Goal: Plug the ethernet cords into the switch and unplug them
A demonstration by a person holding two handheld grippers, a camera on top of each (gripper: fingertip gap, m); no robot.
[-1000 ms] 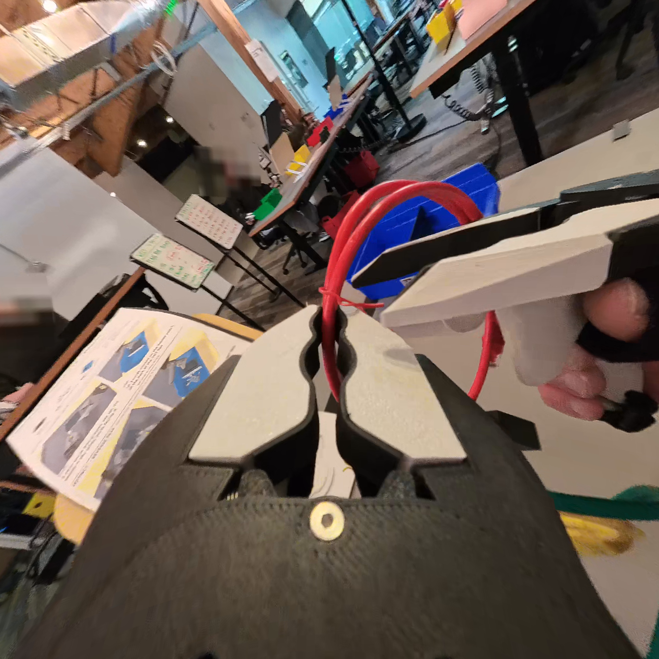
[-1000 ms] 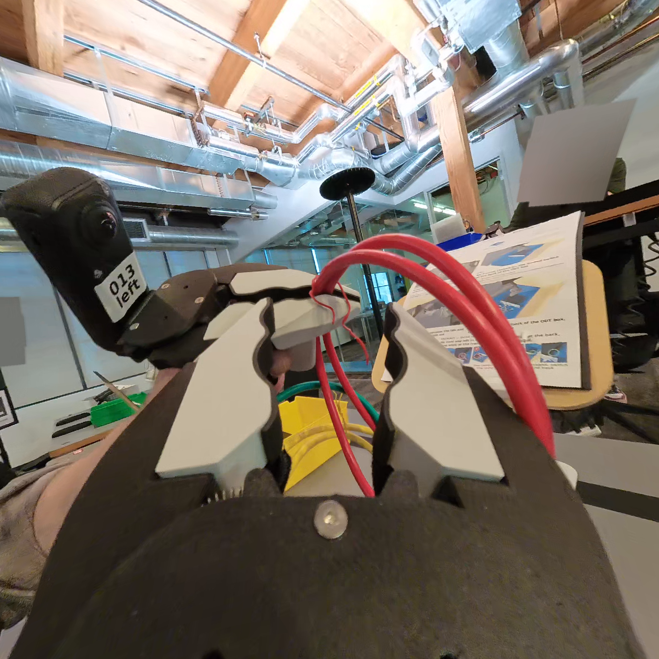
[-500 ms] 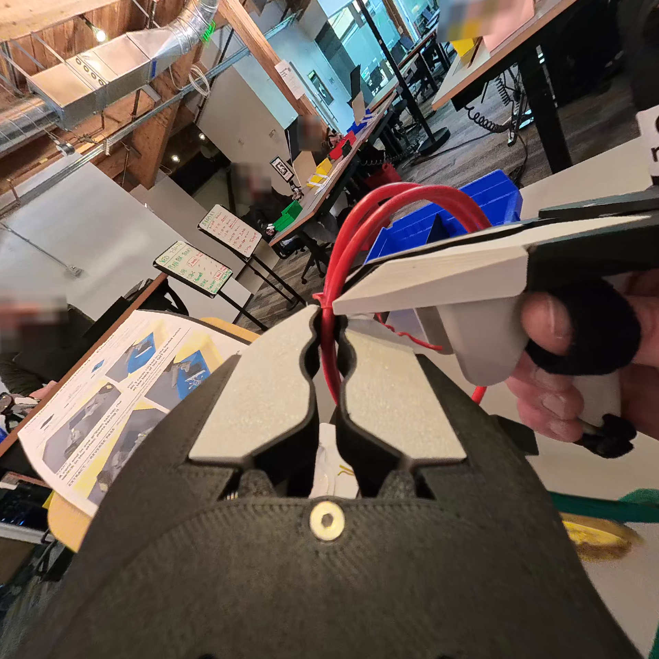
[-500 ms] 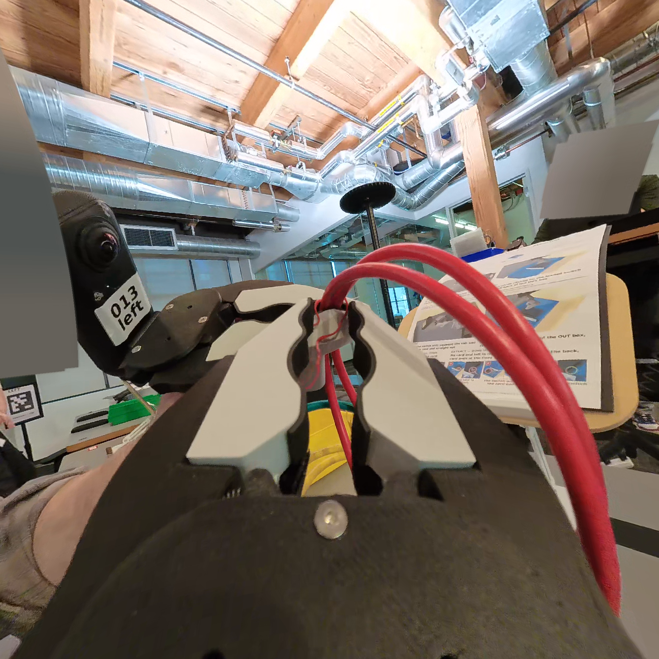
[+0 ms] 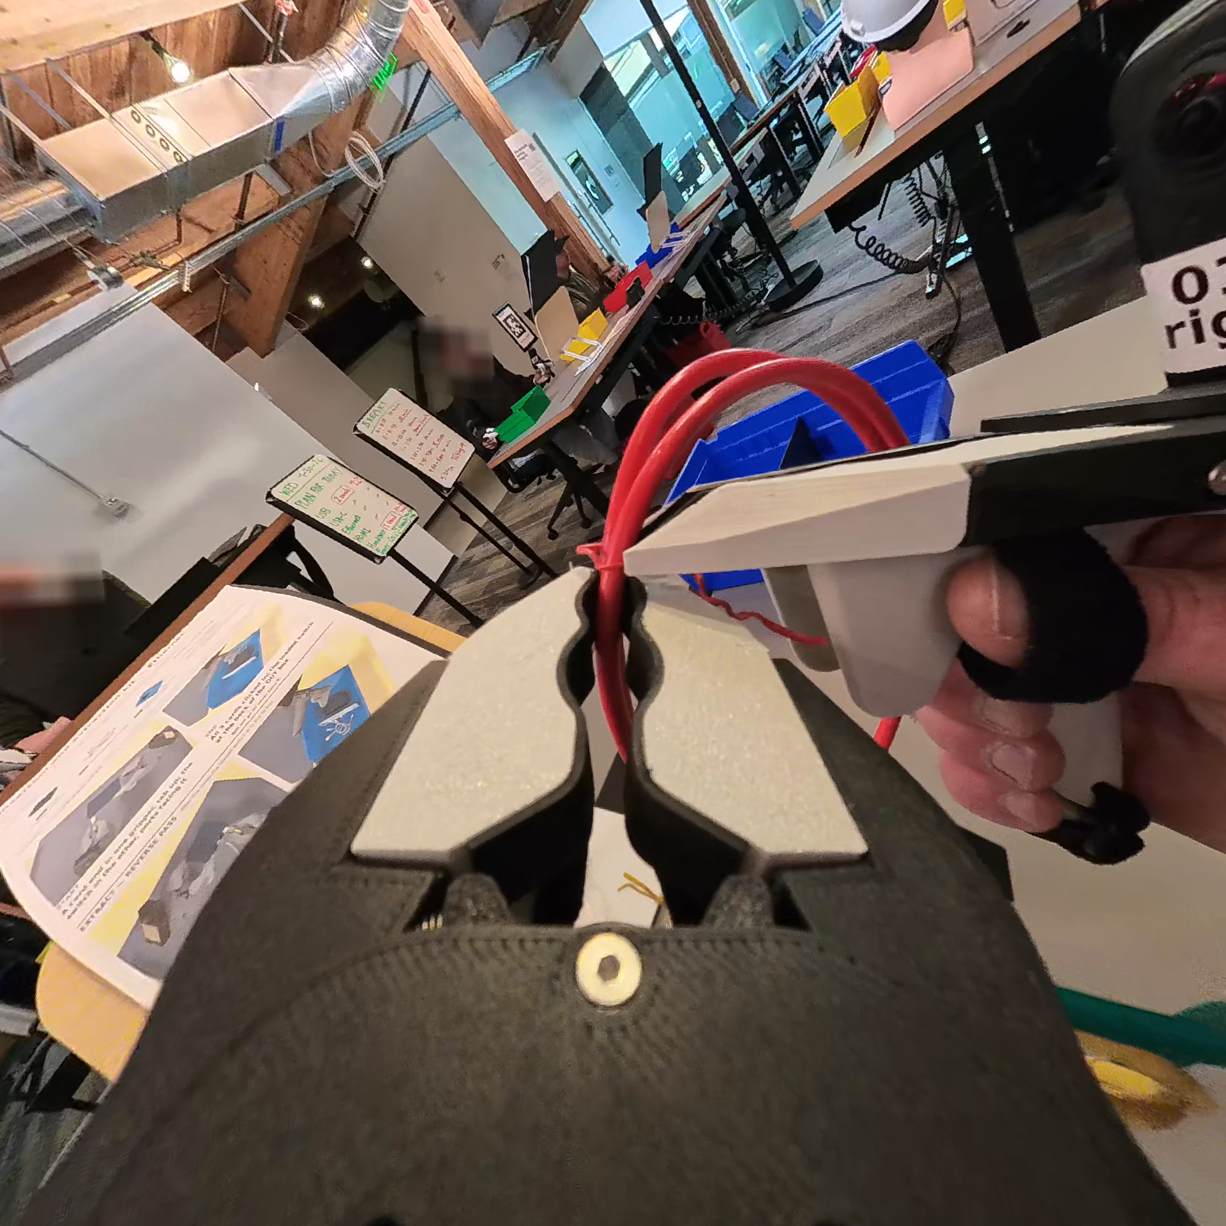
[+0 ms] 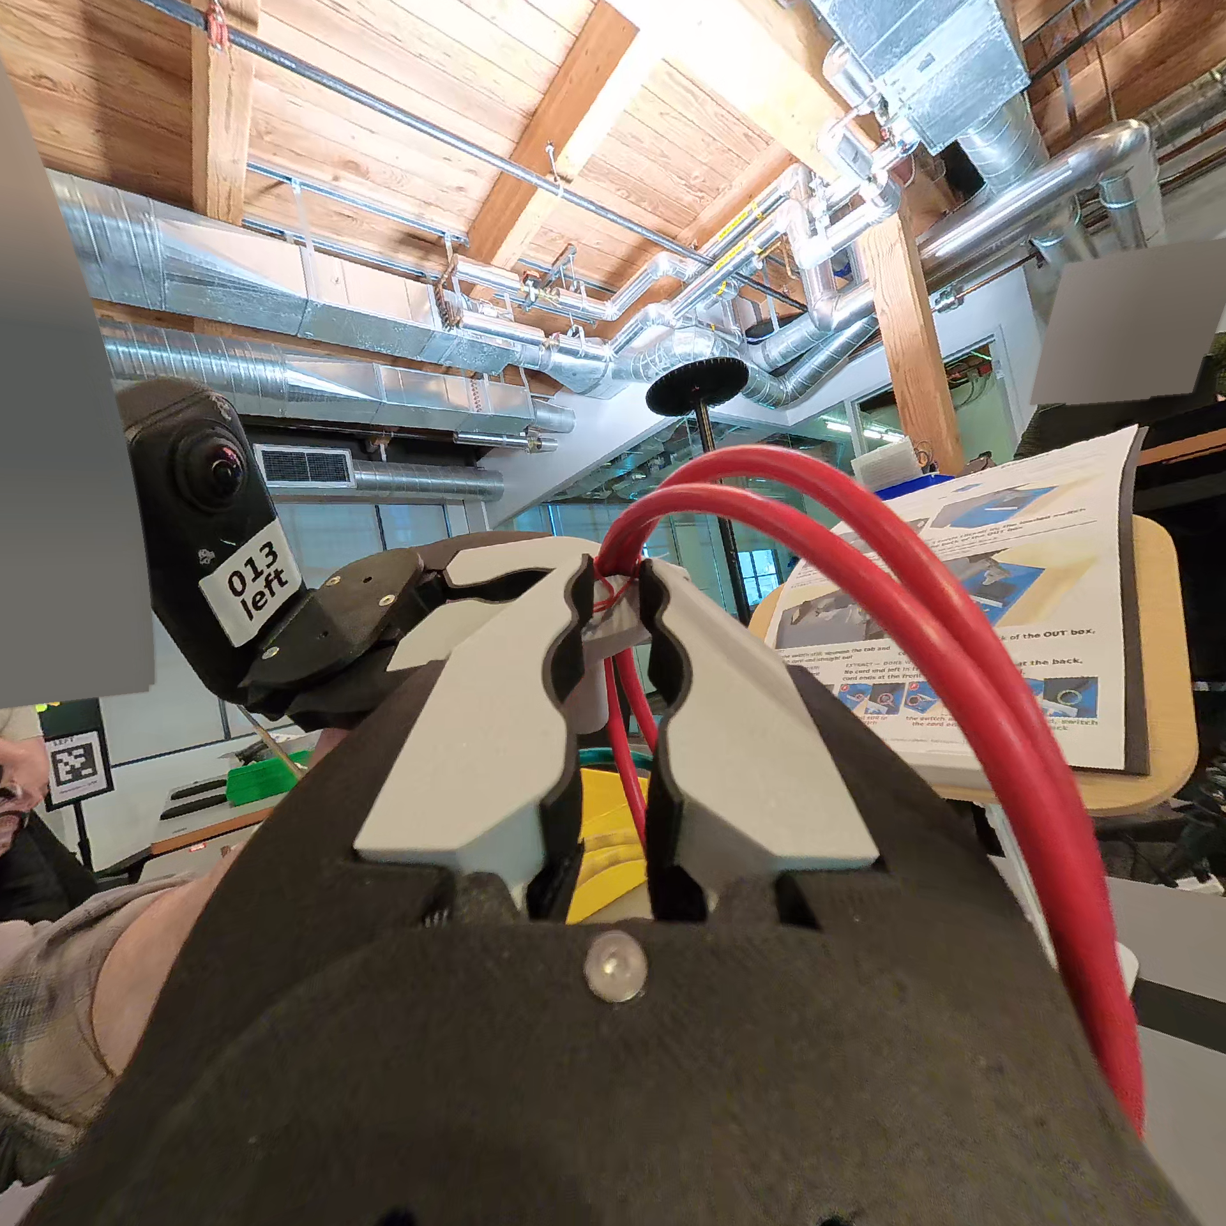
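A coiled red ethernet cord [image 5: 723, 371] is bound with a thin red twist tie [image 5: 592, 550]. My left gripper [image 5: 610, 590] is shut on the coil just below the tie and holds it up off the table. My right gripper [image 5: 630, 564] comes in from the right, and its tips meet the coil at the tie. In the right wrist view the right gripper [image 6: 615, 570] is closed around the red cord [image 6: 862, 564] at the tie, right against the left gripper's tip [image 6: 617, 623]. The cord's plugs are hidden. No switch is in view.
A blue bin [image 5: 862, 411] stands behind the coil on the white table [image 5: 1094, 929]. A green cord [image 5: 1141, 1028] and a yellow cord [image 5: 1141, 1088] lie at the right. A printed instruction sheet [image 5: 166, 763] rests on a wooden stand to the left. Other desks stand farther back. My two grippers' fingertips are within a few centimetres of each other.
My right gripper was open beside the coil a second ago. It has moved in and closed on the cord at the twist tie. The left gripper has kept its hold.
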